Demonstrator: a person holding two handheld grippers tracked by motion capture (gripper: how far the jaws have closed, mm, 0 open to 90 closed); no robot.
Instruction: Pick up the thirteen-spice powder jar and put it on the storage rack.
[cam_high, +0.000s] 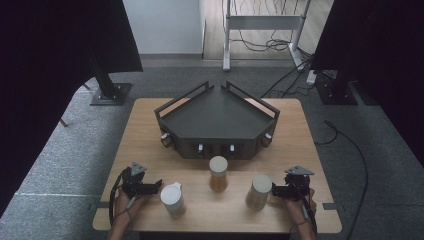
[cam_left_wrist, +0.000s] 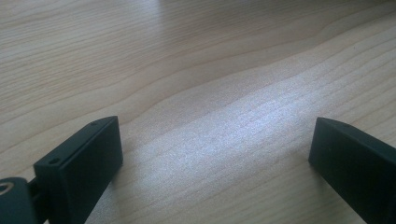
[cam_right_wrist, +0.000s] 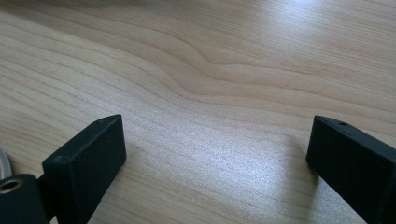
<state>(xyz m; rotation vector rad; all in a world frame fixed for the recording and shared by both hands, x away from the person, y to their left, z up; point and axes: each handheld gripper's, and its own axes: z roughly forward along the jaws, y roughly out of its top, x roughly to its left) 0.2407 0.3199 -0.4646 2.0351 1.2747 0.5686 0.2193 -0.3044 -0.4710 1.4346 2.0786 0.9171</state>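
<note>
Left tool (cam_high: 156, 186) is sitting low at the near-left of the worktop (cam_high: 150, 145), jaws spread wide with nothing between them. In the left gripper view you just get the two black jaws far apart over bare wood grain. It's pointing toward a white lidded container (cam_high: 172, 198) that stands just beside its tips; can't tell from above if they touch. The person's left hand (cam_high: 122, 200) is wrapped around the back of it, cable looping off to the side.

Right tool (cam_high: 274, 190) mirrors it at the near-right: jaws wide apart, holding nothing, again just wood between them in the right gripper view. Its tips are right up next to a pale upright cylinder (cam_high: 258, 191); contact is too close to call. Right hand (cam_high: 301, 204) is holding it from behind, grey three-cornered plate on top.

Between the two, a bit farther back, stands a jar (cam_high: 218, 173) with a pale lid and amber-looking contents, upright and apart from the other two.

Behind that, in the middle of the worktop, is a big dark angular tray (cam_high: 217, 119) with raised rails on its back edges and a few small pale knobs along the front faces.

Grey carpet (cam_high: 60, 155) all around, dark curtains either side, and a white metal frame (cam_high: 260, 22) with cables at the back.
</note>
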